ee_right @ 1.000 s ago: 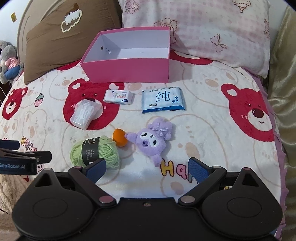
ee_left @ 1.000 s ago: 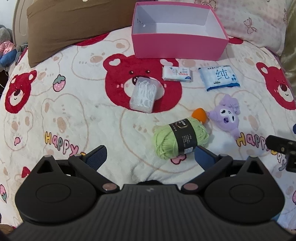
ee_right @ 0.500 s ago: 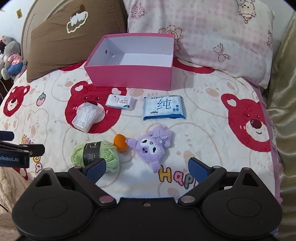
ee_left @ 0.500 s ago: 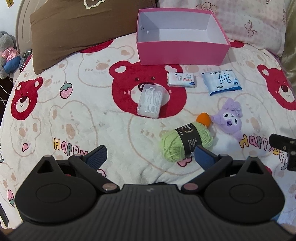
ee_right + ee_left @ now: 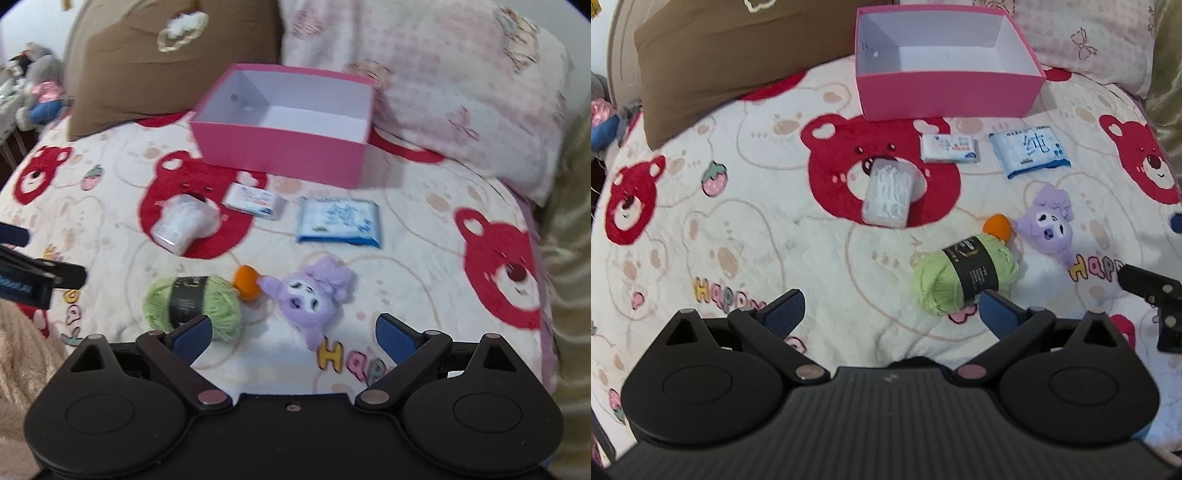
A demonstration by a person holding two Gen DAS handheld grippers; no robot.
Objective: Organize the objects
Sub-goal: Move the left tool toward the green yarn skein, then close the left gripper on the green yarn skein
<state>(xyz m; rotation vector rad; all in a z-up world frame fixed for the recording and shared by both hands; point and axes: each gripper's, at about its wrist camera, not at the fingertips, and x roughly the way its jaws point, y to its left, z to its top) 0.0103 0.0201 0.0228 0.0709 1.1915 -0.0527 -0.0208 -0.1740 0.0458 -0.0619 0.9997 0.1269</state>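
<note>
Both views have drifted slightly. Left wrist: left tongs [image 5: 890, 308] gape empty, green yarn ball [image 5: 964, 275] by their right finger, pink box [image 5: 947, 94] far ahead. Right wrist: right tongs [image 5: 293, 334] gape empty; purple plush [image 5: 312, 297] just ahead—centre it before closing.

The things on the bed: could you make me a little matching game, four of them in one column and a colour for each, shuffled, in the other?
Things:
1. ball of yarn
2. open box
3. plush toy
4. small ball

Colours:
A. orange
B. pink outside, white inside
C. pale green with a black band
D. purple

Pairs: 1-C, 2-B, 3-D, 4-A.

The small ball lies between the yarn and the plush toy; the box stands farther back, by the pillows.
</note>
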